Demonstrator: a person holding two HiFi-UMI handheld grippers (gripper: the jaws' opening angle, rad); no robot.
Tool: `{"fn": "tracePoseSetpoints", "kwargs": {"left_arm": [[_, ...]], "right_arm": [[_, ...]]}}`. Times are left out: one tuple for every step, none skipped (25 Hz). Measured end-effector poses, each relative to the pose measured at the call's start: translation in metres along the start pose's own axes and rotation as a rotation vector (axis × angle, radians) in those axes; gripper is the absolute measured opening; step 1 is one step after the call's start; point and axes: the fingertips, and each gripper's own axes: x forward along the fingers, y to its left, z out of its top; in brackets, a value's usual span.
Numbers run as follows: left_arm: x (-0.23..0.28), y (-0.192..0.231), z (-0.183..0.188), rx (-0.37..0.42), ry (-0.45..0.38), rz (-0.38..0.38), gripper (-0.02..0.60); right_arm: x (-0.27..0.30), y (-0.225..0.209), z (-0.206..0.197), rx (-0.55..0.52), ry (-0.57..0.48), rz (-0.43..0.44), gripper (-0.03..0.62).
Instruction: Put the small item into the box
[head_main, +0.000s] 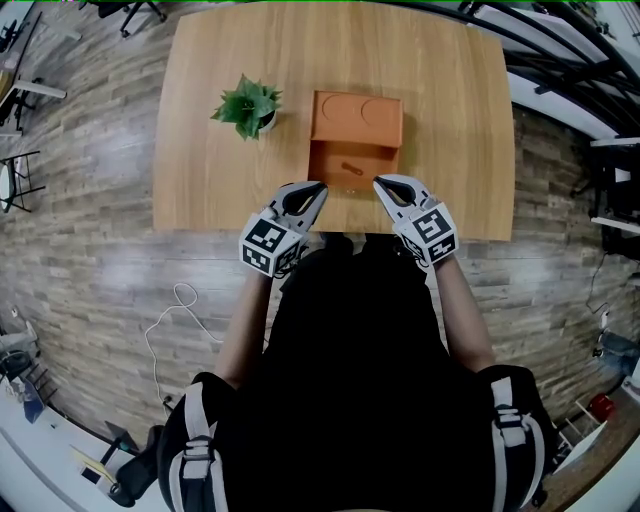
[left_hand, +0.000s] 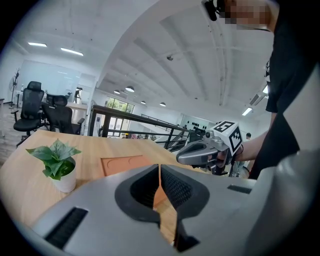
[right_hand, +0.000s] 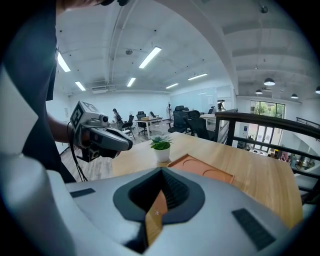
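Note:
An orange box (head_main: 325, 175) lies open in the middle of the wooden table, its lid (head_main: 357, 118) folded back flat behind it. A small brownish item (head_main: 352, 167) rests inside the box. My left gripper (head_main: 318, 188) hovers at the box's near left corner with its jaws shut and empty. My right gripper (head_main: 380, 183) mirrors it at the near right corner, also shut and empty. In the left gripper view my own jaws (left_hand: 159, 172) are pressed together and the right gripper (left_hand: 202, 152) shows beyond. The right gripper view shows its jaws (right_hand: 162, 175) shut, the left gripper (right_hand: 107, 139) at left.
A small potted plant (head_main: 247, 104) in a white pot stands left of the box, also visible as the plant (left_hand: 57, 162) and the plant (right_hand: 161, 147). The table's near edge (head_main: 250, 230) lies just under both grippers. Wood-look floor, a white cable (head_main: 170, 320) and office chairs surround the table.

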Motion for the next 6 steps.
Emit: {"fn": "tracePoseSetpoints", "kwargs": {"left_arm": [[0.0008,0.0004,0.0005,0.000,-0.001,0.000,0.028],[0.0017,0.0009,0.0009,-0.001,-0.001,0.000,0.028],[0.0027,0.0014,0.0015,-0.001,-0.001,-0.001,0.028],[0.0039,0.0017,0.0022,0.000,-0.001,-0.001,0.028],[0.0051,0.0019,0.0030,0.001,-0.002,-0.002,0.028],[0.0062,0.0020,0.0038,0.002,-0.002,-0.002,0.028]], "right_arm": [[0.0002,0.0000,-0.0007,-0.002,0.004,0.001,0.025],[0.0005,-0.0004,-0.0013,-0.003,0.008,0.003,0.025],[0.0009,-0.0011,-0.0015,-0.004,0.011,0.004,0.025],[0.0014,-0.0022,-0.0014,-0.005,0.013,0.005,0.025],[0.0019,-0.0033,-0.0012,-0.008,0.015,0.006,0.025],[0.0025,-0.0045,-0.0009,-0.010,0.017,0.006,0.025]]}}
